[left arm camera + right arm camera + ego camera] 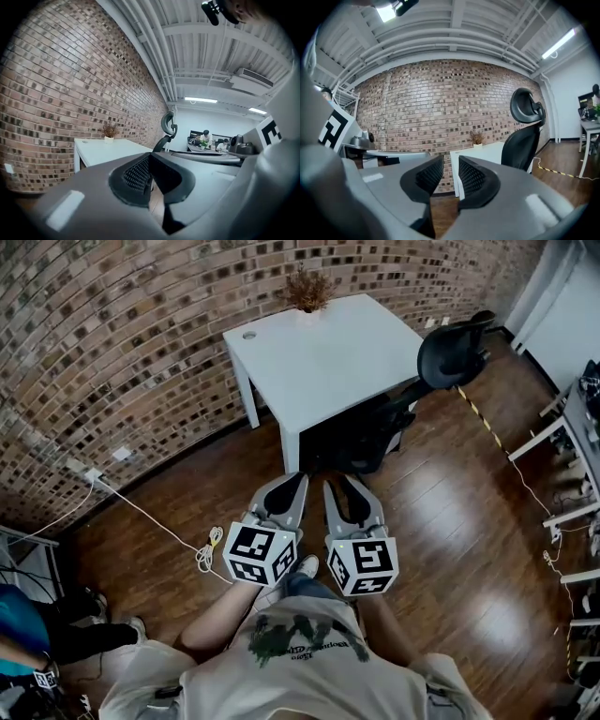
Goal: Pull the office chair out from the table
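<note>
Bare wooden floor is lying open between the left gripper, the right gripper and the office chair, leaving a straight way in. The white table is covering the chair's seat from the left, and its near leg is standing just beside the chair. The brick wall is closing off the far side. A white cable is trailing over the floor to the left, and white desk frames are crowding the right edge.
</note>
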